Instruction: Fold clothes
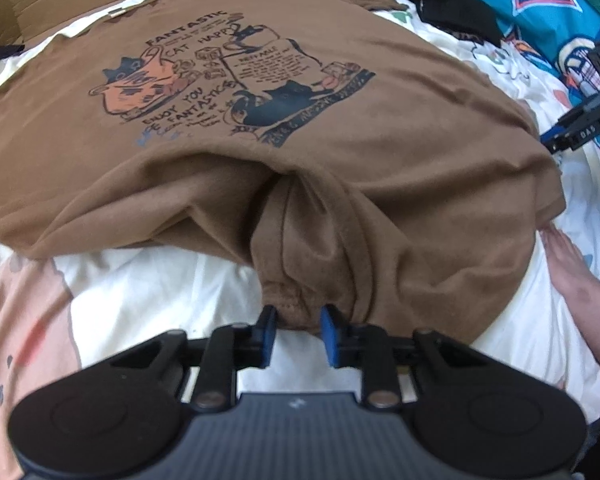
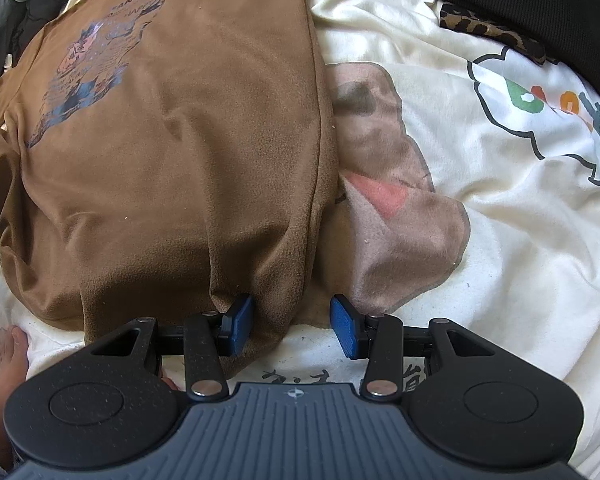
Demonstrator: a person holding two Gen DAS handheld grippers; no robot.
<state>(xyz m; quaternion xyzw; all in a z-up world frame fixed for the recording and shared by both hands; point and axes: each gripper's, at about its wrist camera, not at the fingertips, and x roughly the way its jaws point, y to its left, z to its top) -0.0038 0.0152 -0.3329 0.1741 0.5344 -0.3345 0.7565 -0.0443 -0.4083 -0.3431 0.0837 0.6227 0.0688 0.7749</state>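
A brown T-shirt (image 1: 340, 168) lies spread on the bed, print side up, over a cream bedsheet (image 1: 148, 292) with cartoon patches. The cat graphic (image 1: 228, 80) with the word "FANTASTIC" sits on the far half of the shirt. The shirt's near hem is bunched into folds and drawn toward the left tongs (image 1: 298, 334). Their 2 blue pads have a gathered lump of hem lying between them; there is a gap on each side of the cloth, so I cannot tell whether they are truly pinching it.

At the shirt's near right corner, the right tongs (image 2: 292, 328) are spread wide: 1 pad presses against the brown fabric edge (image 2: 260, 320), the other sits over the bedsheet just beside the shirt. A bare foot (image 1: 568, 264) rests on the sheet just off the shirt's near right corner. Beyond the shirt's far right side lie a black garment (image 2: 540, 4) with a leopard-print strip (image 2: 492, 32) at its edge, and a bright blue patterned cloth (image 1: 548, 12).
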